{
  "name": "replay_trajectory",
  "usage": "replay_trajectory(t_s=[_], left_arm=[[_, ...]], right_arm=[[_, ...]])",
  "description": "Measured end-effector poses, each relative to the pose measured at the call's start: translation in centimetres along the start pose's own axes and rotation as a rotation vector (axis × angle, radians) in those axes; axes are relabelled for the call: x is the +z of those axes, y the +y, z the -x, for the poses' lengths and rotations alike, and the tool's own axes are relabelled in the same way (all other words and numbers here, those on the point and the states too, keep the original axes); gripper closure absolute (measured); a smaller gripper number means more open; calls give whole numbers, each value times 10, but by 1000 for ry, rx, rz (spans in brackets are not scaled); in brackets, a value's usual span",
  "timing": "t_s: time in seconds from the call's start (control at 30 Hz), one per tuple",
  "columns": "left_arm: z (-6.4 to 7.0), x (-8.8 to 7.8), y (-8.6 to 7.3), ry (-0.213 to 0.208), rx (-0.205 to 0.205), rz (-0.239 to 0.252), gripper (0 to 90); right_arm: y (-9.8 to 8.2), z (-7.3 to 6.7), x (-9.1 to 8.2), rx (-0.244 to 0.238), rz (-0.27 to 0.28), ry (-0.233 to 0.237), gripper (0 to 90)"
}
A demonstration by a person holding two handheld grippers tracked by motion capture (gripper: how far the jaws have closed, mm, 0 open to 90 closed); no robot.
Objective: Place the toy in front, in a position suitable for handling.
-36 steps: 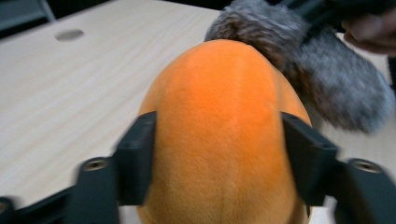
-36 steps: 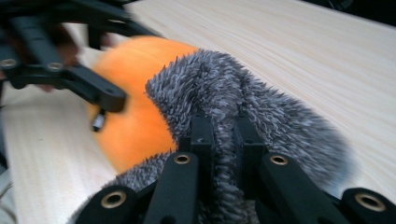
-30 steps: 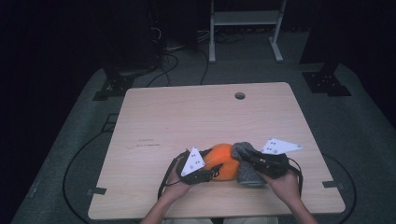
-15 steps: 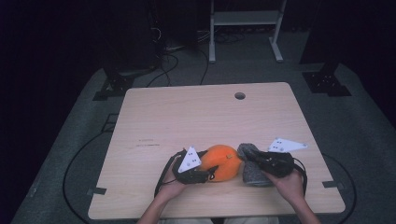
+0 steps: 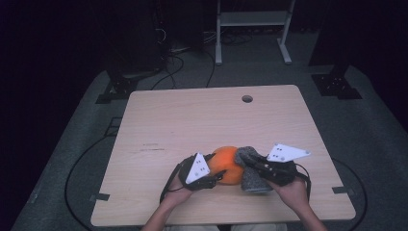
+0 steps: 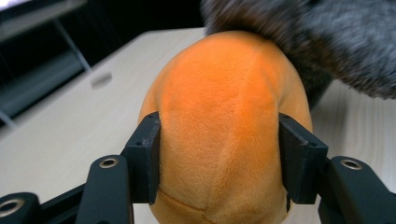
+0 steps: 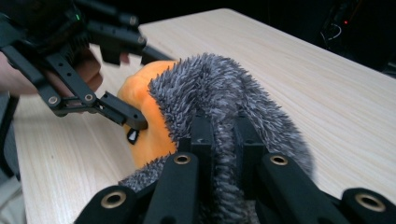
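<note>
**Risk: grey fur slipping or tearing while the plush is held from both sides**

Left to right in the high view:

- Left gripper (image 5: 217,176): jaws are clamped on the orange plush body (image 5: 228,164), one pad pressed into each flank, as is seen in the left gripper view (image 6: 224,135). The stuffing is soft and rounded, so the body could be squeezed out of the pads if any sideways pull is applied

- Plush: it sits at the near edge of the table (image 5: 192,120), between the two grippers, the orange part touching the grey furry cover (image 5: 252,171). Whether it rests on the wood or is lifted slightly cannot be told

- Right gripper (image 5: 250,161): jaws are nearly together, pinched on a ridge of the grey fur (image 7: 224,107). Only a thin fold is caught, so the grip is judged weak; pile could be pulled out instead of the cover being moved

- If the cover is tugged harder than the left hold can resist, the whole toy is likely to be dragged right, or rolled off the near edge

- A seam could be strained if both are pulled apart sharply
</note>
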State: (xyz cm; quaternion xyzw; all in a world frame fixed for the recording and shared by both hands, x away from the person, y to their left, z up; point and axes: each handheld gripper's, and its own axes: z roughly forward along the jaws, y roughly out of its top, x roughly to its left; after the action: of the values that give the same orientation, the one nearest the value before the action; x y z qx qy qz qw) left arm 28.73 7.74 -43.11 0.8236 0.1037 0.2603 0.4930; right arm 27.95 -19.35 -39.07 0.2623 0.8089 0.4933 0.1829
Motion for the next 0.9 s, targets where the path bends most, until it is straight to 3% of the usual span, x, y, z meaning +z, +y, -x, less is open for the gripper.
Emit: replay_trajectory(t_s=[0.03, 0.13, 0.17, 0.2, 0.3, 0.33, 0.37, 0.43, 0.5, 0.53, 0.57, 0.63, 0.67, 0.73, 0.8, 0.87, 0.9], left_arm=[[0, 1, -1, -7, -8, -11, 363], [-11, 6, -7, -30, -212, -31, 97], [-14, 7, -9, -61, -266, -25, 113], [-14, 7, -9, -52, -267, -17, 204], [-4, 6, -6, -29, -132, -14, 353], [-3, 6, -6, -26, -105, -27, 386], [-3, 6, -6, -27, -106, -32, 396], [-6, 5, -6, -46, -161, -39, 346], [-11, 6, -4, -56, -256, -29, 155], [-13, 5, -3, -69, -314, 6, 117], [-14, 5, -4, -78, -336, 9, 135], [-13, 4, -6, -50, -271, -19, 282], [-14, 3, -8, -55, -277, -17, 303], [-17, 2, -13, -62, -295, -22, 319], [-19, 0, -16, -67, -302, -24, 329], [-18, 1, -15, -67, -288, -27, 335], [-18, 1, -15, -60, -277, -28, 338]], right_arm=[[-1, -2, 4, -2, -15, 5, 809], [-14, 4, 10, 30, -36, 24, 809], [-16, 7, 10, 39, -42, 17, 809], [-17, 9, 8, 55, -45, 16, 809], [-7, 4, 2, 25, -31, 9, 810], [-3, 2, 1, 9, -18, 11, 810], [-1, 0, 1, 8, -21, 12, 810], [-4, 1, 7, 25, -28, 18, 810], [-9, 0, 12, 47, -34, 23, 811], [-9, -3, 14, 52, -30, 47, 811], [-7, -7, 16, 46, -30, 72, 810], [-4, -14, 17, -4, -41, 54, 810], [-4, -12, 16, -4, -43, 56, 810], [-10, -1, 14, 32, -49, 52, 810], [-19, 11, 10, 75, -75, 18, 811], [-24, 19, 6, 124, -91, 7, 811], [-23, 17, 5, 120, -79, 9, 811]])
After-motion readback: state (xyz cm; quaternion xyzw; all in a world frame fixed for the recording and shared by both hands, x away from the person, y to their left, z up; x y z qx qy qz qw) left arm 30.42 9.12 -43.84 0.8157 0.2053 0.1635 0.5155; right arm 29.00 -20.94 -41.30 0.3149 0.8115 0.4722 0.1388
